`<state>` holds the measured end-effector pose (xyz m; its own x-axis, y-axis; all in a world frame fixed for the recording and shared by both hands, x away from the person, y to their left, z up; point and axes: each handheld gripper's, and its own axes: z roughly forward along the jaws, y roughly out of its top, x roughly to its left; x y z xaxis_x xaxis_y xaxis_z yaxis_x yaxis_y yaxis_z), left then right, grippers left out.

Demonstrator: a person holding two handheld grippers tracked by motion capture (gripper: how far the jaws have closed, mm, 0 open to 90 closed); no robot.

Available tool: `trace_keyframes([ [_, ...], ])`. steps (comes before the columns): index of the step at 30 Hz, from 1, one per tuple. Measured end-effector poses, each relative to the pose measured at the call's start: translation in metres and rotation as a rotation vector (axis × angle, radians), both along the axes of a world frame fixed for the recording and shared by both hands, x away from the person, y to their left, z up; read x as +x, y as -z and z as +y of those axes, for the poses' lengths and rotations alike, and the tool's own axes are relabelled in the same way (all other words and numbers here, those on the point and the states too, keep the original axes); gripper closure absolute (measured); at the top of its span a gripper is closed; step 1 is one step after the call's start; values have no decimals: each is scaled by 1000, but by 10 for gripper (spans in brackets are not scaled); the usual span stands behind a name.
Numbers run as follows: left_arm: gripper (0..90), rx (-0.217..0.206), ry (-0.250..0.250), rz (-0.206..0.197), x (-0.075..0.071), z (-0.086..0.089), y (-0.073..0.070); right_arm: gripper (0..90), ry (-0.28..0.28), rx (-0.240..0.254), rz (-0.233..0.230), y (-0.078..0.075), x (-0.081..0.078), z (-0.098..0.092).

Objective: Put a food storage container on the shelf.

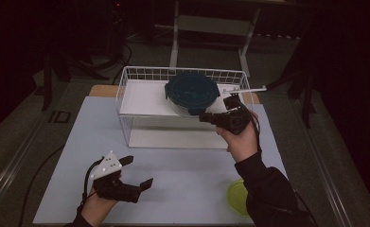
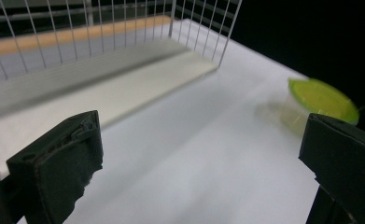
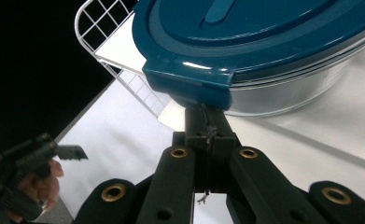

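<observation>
Right gripper (image 1: 205,116) is raised at the front right of the white wire basket (image 1: 126,87), jaws pressed together and clamped on the lower tab of a round clear container with a dark teal lid (image 1: 192,92). In the right gripper view the two black jaws meet directly beneath the lid's latch tab (image 3: 189,84), gripping the tab's lower edge; the container's clear wall sits just beyond. The container rests on the white upper shelf (image 1: 142,97) inside the basket, toward its right end, overhanging the front edge slightly. Left gripper (image 1: 137,172) is low over the white table mat (image 1: 187,165) near the front left, well apart from the basket, jaws spread wide with nothing between them. A small clear tub with a lime-green lid (image 1: 237,197) sits at the mat's front right corner, beside the right sleeve (image 1: 268,189).
</observation>
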<state>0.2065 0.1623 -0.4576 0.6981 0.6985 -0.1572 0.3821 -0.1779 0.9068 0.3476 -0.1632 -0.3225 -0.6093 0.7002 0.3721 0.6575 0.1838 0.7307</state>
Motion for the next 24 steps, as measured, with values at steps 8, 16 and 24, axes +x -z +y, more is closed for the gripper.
trace_keyframes([
  [8, 0, -5, -34, -6, 0, 2, 18, 900, 8, 11, 9, -1, 10, 5],
  [16, 0, -4, 2, -57, -2, 2, 20, 900, 21, 29, 12, 1, 21, 13],
  [24, 0, -10, -5, -55, -2, 5, 21, 900, 23, 44, 14, 3, 24, 17],
])
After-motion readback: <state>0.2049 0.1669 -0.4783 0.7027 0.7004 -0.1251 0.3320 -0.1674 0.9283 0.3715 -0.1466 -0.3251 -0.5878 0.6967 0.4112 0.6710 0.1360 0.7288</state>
